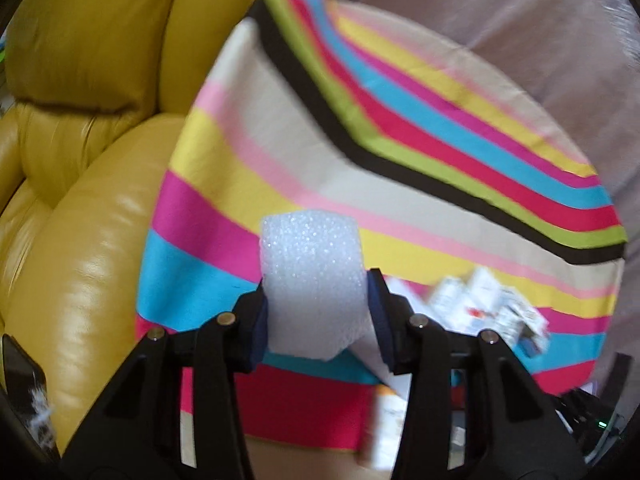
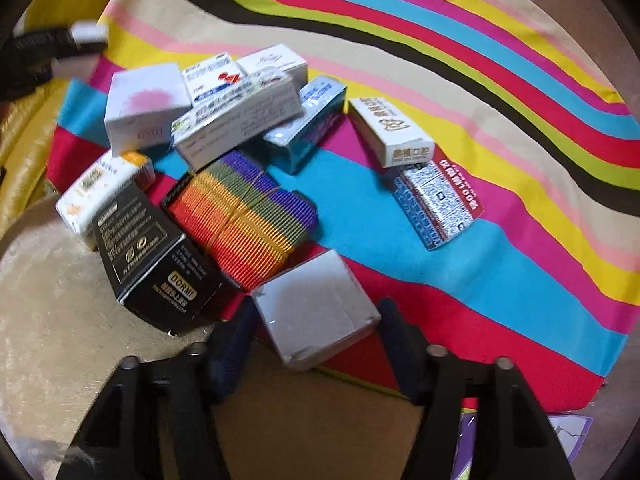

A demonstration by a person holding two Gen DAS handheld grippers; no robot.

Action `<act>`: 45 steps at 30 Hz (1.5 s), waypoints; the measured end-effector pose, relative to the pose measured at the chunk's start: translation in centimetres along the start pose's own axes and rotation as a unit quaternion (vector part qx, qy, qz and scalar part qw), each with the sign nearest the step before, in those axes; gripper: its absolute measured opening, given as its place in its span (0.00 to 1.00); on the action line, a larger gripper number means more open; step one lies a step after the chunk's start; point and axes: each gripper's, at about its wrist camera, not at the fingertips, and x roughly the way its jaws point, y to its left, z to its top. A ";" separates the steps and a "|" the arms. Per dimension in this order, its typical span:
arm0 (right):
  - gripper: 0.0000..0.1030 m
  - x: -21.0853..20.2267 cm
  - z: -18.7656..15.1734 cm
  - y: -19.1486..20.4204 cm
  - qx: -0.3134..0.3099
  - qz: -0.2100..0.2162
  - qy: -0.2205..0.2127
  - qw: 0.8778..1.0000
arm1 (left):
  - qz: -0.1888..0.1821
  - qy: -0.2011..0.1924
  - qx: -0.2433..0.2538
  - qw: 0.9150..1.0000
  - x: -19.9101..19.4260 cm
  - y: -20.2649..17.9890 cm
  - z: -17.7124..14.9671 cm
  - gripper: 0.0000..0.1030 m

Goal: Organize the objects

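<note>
left tool (image 1: 316, 312) clamped on a white foam block (image 1: 314, 280), held above the striped cloth (image 1: 240, 152).
the right tool (image 2: 316, 344) stands apart around a grey-white box (image 2: 316, 316); whether its pads touch the box i cannot tell. the box lies at the near edge of the cloth, just beside a rainbow-ribbed pack (image 2: 244, 216) and a black box (image 2: 148, 256); a yellow leather seat (image 1: 92, 160) stands left.

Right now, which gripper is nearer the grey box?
Right. The right gripper straddles the grey box; the left gripper holds a foam block at the pile's far side.
</note>
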 end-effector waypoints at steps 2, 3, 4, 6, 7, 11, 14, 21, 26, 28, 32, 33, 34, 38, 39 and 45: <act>0.56 -0.3 -0.3 0.1 -0.005 -0.005 -0.009 1.000 | -0.019 -0.011 0.017 1.000 -1.2 -2.1 -0.8 0.46; 0.55 -0.6 -0.4 0.1 -0.006 -0.008 -0.014 1.000 | -0.026 -0.014 0.023 0.999 -1.8 -2.4 -0.9 0.46; 0.52 -0.9 -0.5 0.1 -0.007 -0.015 -0.021 1.000 | -0.035 -0.017 0.029 0.999 -2.4 -3.1 -1.4 0.46; 0.51 -1.7 -0.9 0.2 -0.008 -0.032 -0.037 0.999 | -0.052 -0.020 0.035 0.998 -2.9 -4.0 -1.8 0.46; 0.50 -2.1 -1.1 0.2 -0.006 -0.036 -0.045 0.998 | -0.059 -0.019 0.037 0.997 -3.1 -4.4 -2.1 0.46; 0.50 -3.8 -2.1 -0.2 0.009 -0.062 -0.071 0.996 | -0.088 0.001 0.051 0.995 -3.6 -6.5 -3.9 0.46; 0.49 -5.1 -3.2 -0.8 0.028 -0.075 -0.090 0.993 | -0.097 0.011 0.063 0.993 -4.1 -7.6 -5.2 0.46; 0.49 -6.0 -4.3 -1.2 0.066 -0.086 -0.111 0.988 | -0.115 0.028 0.080 0.990 -4.7 -10.5 -7.4 0.46; 0.49 -7.1 -6.0 -2.4 0.097 -0.086 -0.122 0.984 | -0.126 0.040 0.095 0.987 -4.9 -12.6 -9.1 0.46; 0.49 -7.6 -6.7 -3.0 0.115 -0.084 -0.126 0.982 | -0.130 0.045 0.102 0.985 -4.9 -13.4 -9.6 0.46; 0.49 -8.0 -8.0 -3.8 0.137 -0.084 -0.128 0.979 | -0.136 0.053 0.113 0.983 -5.0 -14.7 -10.6 0.46; 0.49 -8.1 -8.4 -3.9 0.141 -0.086 -0.128 0.978 | -0.136 0.054 0.115 0.982 -5.0 -15.0 -10.9 0.46; 0.49 -8.2 -8.7 -4.0 0.143 -0.087 -0.128 0.978 | -0.135 0.056 0.119 0.982 -5.0 -15.3 -11.1 0.46; 0.49 -8.2 -9.7 -4.3 0.154 -0.086 -0.126 0.976 | -0.137 0.071 0.132 0.979 -4.8 -16.4 -12.4 0.46; 0.49 -8.2 -9.8 -4.4 0.156 -0.086 -0.127 0.976 | -0.137 0.072 0.136 0.978 -4.8 -16.7 -12.7 0.46; 0.49 -8.9 -11.4 -5.5 0.185 -0.092 -0.129 0.970 | -0.141 0.077 0.166 0.973 -5.2 -18.6 -14.1 0.46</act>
